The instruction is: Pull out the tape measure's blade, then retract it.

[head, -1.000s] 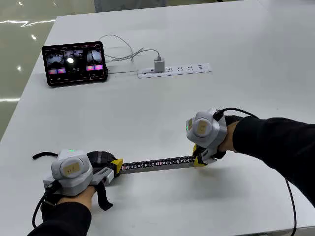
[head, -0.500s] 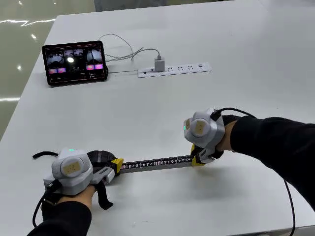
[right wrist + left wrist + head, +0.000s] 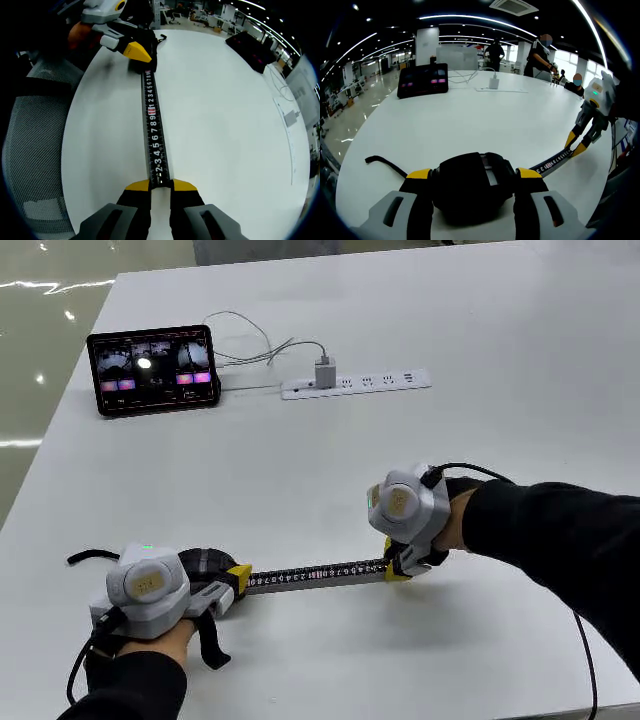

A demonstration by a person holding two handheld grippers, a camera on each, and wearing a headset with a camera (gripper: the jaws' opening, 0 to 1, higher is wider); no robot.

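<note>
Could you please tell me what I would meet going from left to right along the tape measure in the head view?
black strap → tape measure case → blade → right gripper

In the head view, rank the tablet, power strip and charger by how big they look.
1. Tablet
2. Power strip, longer but much thinner
3. Charger, plugged into it

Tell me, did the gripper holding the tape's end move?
Yes. Against the power strip, the right gripper has slid a little left in the head view, toward the tape measure, so less blade shows.
</note>
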